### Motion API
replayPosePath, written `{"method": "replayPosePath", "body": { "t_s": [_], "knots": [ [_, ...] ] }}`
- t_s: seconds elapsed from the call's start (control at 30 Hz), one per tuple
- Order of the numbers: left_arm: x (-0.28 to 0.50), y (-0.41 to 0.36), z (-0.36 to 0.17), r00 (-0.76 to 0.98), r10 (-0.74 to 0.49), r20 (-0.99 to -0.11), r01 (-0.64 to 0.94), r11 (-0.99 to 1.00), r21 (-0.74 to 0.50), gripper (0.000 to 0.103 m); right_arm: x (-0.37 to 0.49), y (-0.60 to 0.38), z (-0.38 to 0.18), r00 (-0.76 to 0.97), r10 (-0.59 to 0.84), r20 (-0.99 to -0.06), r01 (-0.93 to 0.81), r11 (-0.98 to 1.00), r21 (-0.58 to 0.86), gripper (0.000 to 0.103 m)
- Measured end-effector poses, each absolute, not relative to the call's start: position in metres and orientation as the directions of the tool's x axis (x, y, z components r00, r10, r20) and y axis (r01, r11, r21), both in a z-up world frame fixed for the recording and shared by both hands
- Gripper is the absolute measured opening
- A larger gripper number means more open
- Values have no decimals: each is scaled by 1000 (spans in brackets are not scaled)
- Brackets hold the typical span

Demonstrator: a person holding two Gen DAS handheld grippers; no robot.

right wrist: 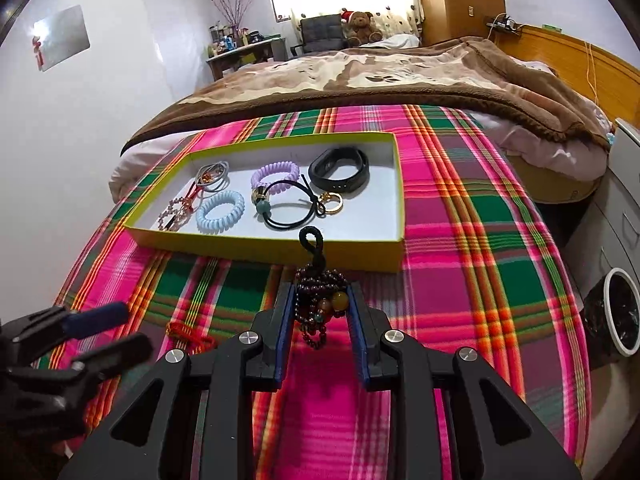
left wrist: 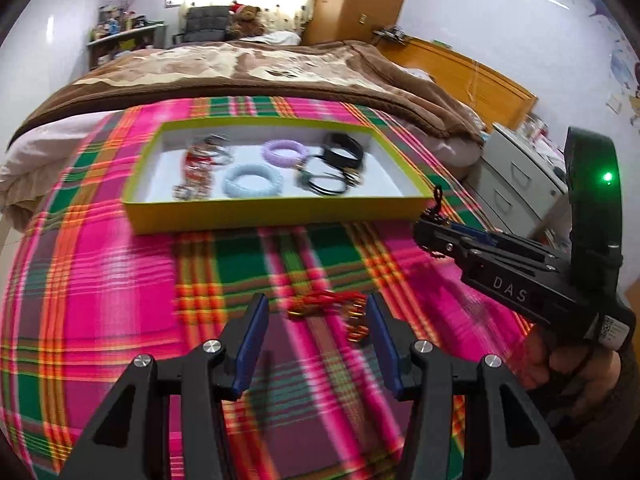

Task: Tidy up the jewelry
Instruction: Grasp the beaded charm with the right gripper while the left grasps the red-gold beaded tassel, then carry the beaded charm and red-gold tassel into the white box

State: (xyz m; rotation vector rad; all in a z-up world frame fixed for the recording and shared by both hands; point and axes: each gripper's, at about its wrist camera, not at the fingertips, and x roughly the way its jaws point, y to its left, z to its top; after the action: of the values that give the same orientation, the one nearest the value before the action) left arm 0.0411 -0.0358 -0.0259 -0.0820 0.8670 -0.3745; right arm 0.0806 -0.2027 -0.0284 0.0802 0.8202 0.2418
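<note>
Right gripper [right wrist: 320,308] tilted downward, clamped on bead bracelet [right wrist: 320,296]

The left black two-finger gripper with blue pads [left wrist: 316,336] is held pointing downward and forward, its jaws spread wide with nothing pressed between them. The right black two-finger gripper with blue pads [right wrist: 320,312] is angled downward too, its jaws drawn in and clamped on a dark beaded bracelet with amber beads [right wrist: 320,300], which is pinched between both pads. A hand [left wrist: 572,364] is seen wrapped around the right gripper's handle, fingers curled at the trigger.
</note>
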Motion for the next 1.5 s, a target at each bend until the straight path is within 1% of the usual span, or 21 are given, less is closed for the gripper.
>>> {"method": "replayPosePath", "body": {
  "t_s": [0.1, 0.23, 0.33, 0.4, 0.5, 0.63, 0.7, 0.73, 0.77, 0.9, 0.97, 1.17, 1.5],
  "knots": [
    [42, -48, -29, 591, -331, -735, 287, 939, -192, 52, 74, -207, -27, 662, 252, -706, -182, 968, 174, 26],
    [43, -61, -33, 576, -332, -747, 304, 935, -181, 52, 66, -213, -26, 670, 251, -699, -177, 968, 178, 26],
    [45, -68, -39, 575, -301, -761, 292, 944, -153, 52, 62, -217, -27, 671, 257, -695, -175, 966, 189, 26],
    [44, -72, -41, 592, -264, -762, 283, 953, -110, 52, 60, -219, -27, 675, 255, -692, -173, 967, 188, 26],
    [46, -77, -47, 566, -273, -778, 295, 948, -118, 52, 58, -222, -27, 677, 257, -690, -169, 966, 194, 26],
    [43, -84, -48, 579, -244, -778, 302, 950, -73, 52, 56, -224, -26, 681, 263, -683, -171, 965, 201, 26],
    [43, -87, -48, 587, -224, -778, 303, 952, -45, 48, 56, -224, -26, 681, 265, -683, -173, 964, 201, 26],
    [43, -88, -48, 589, -219, -778, 300, 953, -41, 45, 56, -224, -26, 682, 265, -681, -173, 964, 202, 26],
    [43, -87, -48, 589, -221, -777, 298, 954, -46, 40, 56, -224, -26, 683, 265, -680, -173, 964, 202, 26],
    [44, -84, -47, 591, -219, -777, 293, 955, -46, 32, 53, -224, -26, 686, 265, -678, -177, 964, 197, 26],
    [44, -83, -47, 593, -218, -775, 288, 956, -49, 18, 53, -224, -26, 684, 268, -678, -178, 963, 200, 26],
    [43, -81, -46, 595, -221, -773, 294, 955, -47, 12, 52, -224, -27, 684, 264, -680, -175, 964, 199, 26],
    [40, -71, -33, 625, -230, -746, 286, 957, -55, 11, 51, -224, -23, 690, 259, -676, -177, 966, 189, 26]
  ]
}}
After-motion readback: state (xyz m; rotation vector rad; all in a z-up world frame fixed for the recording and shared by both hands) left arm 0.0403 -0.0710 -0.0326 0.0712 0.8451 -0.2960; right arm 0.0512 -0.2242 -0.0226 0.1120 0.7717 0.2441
